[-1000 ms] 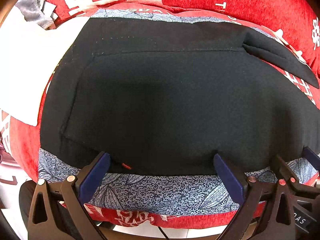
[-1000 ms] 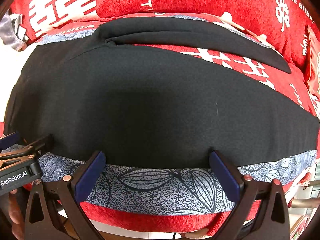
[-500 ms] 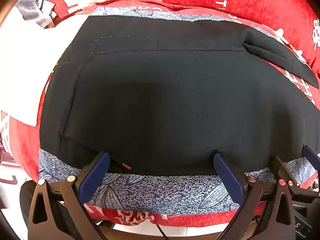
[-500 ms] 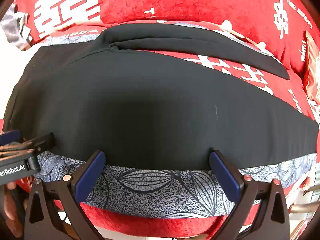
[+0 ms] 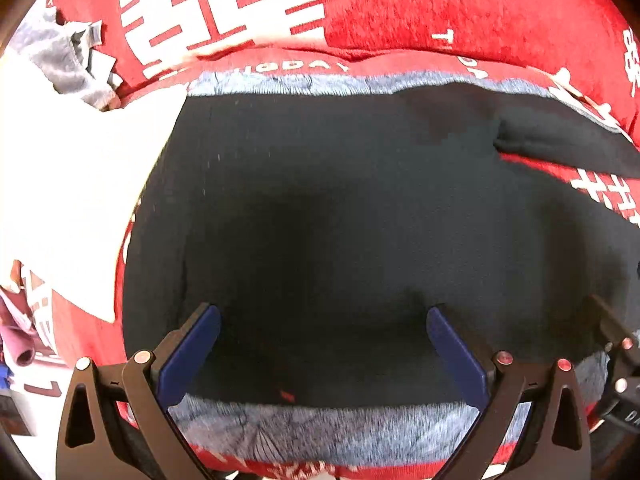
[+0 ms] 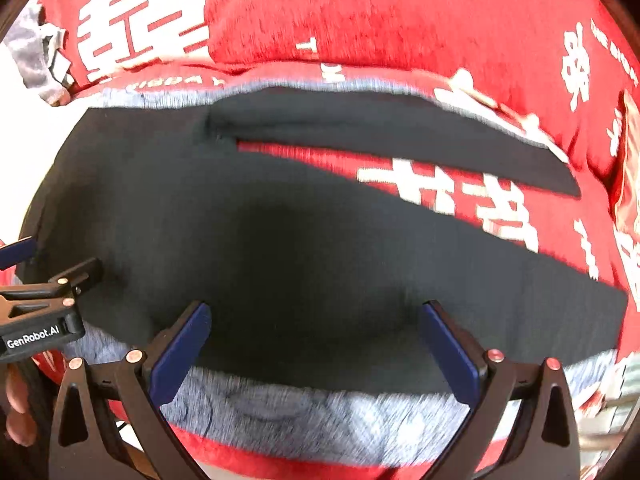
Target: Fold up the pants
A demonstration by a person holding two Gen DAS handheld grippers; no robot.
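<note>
Black pants (image 5: pixel 340 216) lie spread flat on a blue-grey patterned cloth (image 5: pixel 320 428) over a red sofa. In the right wrist view the pants (image 6: pixel 280 240) show two legs parted toward the right. My left gripper (image 5: pixel 323 346) is open, its fingers over the near hem at the waist end. My right gripper (image 6: pixel 316 344) is open, its fingers over the near edge of the nearer leg. The left gripper's body (image 6: pixel 44 312) shows at the left edge of the right wrist view. Neither holds anything.
A red sofa backrest with white characters (image 5: pixel 360 12) rises behind the pants. A white cloth (image 5: pixel 72 184) and a grey garment (image 5: pixel 68 64) lie to the left. A red cushion (image 6: pixel 628 168) sits at the far right.
Both grippers have moved forward over the near edge of the pants; the fingers now overlap the black fabric. The jaws stay open.
</note>
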